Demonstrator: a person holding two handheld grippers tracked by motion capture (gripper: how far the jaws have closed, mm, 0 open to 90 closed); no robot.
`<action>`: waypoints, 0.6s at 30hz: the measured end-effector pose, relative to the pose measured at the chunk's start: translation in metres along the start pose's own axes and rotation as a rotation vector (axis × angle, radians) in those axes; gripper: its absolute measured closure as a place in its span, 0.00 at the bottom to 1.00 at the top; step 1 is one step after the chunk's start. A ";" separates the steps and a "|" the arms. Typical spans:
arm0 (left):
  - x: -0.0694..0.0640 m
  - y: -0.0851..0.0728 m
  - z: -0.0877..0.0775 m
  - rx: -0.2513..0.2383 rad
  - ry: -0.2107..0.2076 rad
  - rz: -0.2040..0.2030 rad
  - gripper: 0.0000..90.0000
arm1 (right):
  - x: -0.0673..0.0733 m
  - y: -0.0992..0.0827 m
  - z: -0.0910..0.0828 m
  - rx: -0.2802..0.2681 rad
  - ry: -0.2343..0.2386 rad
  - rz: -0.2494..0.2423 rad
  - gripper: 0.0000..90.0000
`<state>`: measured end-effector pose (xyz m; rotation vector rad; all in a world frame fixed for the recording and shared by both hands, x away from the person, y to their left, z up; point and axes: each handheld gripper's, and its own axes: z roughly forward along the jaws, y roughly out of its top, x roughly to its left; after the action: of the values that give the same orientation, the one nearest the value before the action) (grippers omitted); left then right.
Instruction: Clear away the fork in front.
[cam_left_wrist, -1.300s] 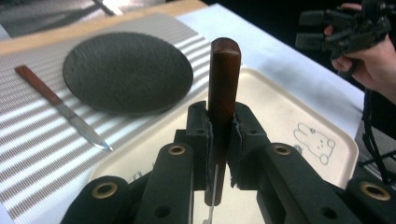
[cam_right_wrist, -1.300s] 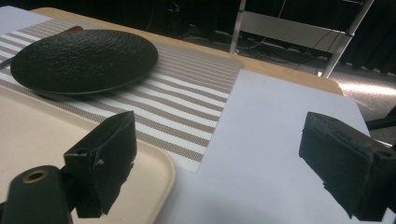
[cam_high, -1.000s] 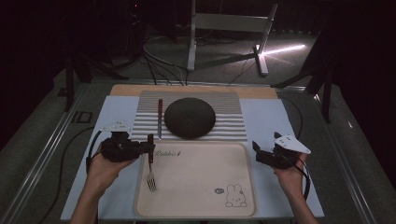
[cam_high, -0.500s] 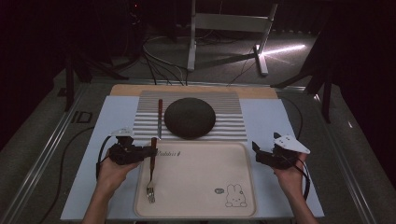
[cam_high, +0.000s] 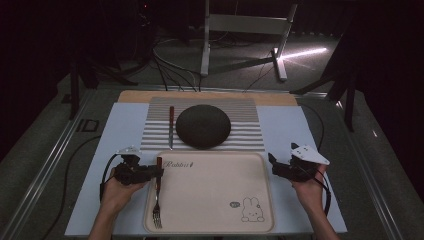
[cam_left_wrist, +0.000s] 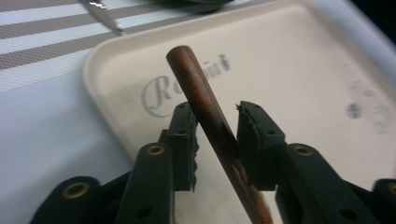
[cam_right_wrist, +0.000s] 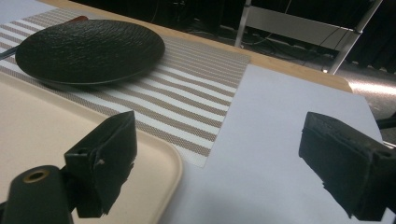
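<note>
My left gripper (cam_left_wrist: 215, 140) pinched the fork's (cam_high: 157, 200) wooden handle, tines trailing behind it on the tray (cam_high: 215, 200), likely for lifting; right gripper (cam_high: 281, 167), spread, waited beside the tray.

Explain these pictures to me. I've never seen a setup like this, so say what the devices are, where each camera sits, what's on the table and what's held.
A person works at a table with a hand-held two-jaw gripper in each hand. One camera looks down from above; one rides on each gripper.

On the table lie a striped placemat, a black plate, a knife and a beige tray.

The left gripper has its jaws around the brown handle of a fork; the left gripper view shows that handle between them. The right gripper is open and holds nothing.
</note>
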<state>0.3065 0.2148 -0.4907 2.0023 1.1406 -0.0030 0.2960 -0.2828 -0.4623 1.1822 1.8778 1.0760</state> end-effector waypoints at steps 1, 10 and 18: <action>0.000 0.000 0.001 0.005 0.011 0.002 0.72 | 0.000 0.000 0.000 0.000 0.000 0.000 0.13; 0.004 -0.002 -0.009 -0.085 0.140 -0.026 0.50 | -0.001 0.000 -0.001 -0.005 0.000 0.006 0.13; 0.001 0.001 -0.035 -0.279 0.244 -0.039 0.19 | -0.001 -0.001 -0.002 -0.007 0.004 0.009 0.13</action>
<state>0.2946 0.2375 -0.4674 1.7642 1.2565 0.3696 0.2945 -0.2841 -0.4619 1.1864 1.8716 1.0898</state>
